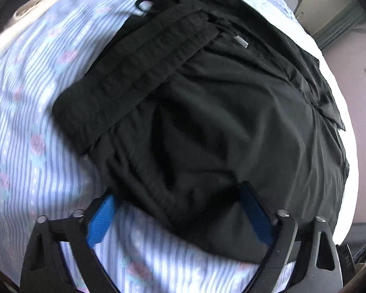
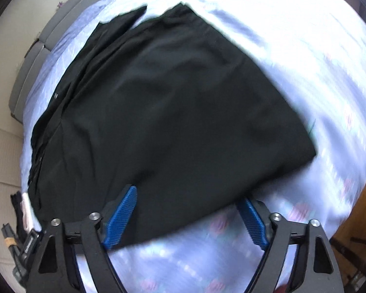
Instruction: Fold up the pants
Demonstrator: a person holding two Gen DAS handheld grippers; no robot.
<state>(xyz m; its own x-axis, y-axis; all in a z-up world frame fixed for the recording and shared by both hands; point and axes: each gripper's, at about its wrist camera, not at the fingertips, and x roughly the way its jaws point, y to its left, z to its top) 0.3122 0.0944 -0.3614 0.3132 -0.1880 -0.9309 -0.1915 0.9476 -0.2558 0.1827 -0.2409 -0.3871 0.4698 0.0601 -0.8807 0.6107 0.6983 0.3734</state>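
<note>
Striped floral bedsheet [image 1: 24, 127] under black pants [image 1: 207, 122], grey wall behind.

Both the left gripper [image 1: 180, 207] and right gripper [image 2: 190, 210] show black angular frames, silver round-headed bolts at the joints, and ridged blue finger pads [image 2: 120, 222].

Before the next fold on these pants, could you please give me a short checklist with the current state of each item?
1. Left gripper open, fingers apart: ok.
2. Right gripper open, nothing pinched: ok.
3. Near edge of the black pants lies between each gripper's fingers: ok.
4. Waistband flat and aligned: not ok, it lies bunched with wrinkles below it.
5. Drawstring tip tucked in: not ok, exposed.
6. Layers lined up underneath: cannot tell.
7. Striped bedsheet offers room: ok.
</note>
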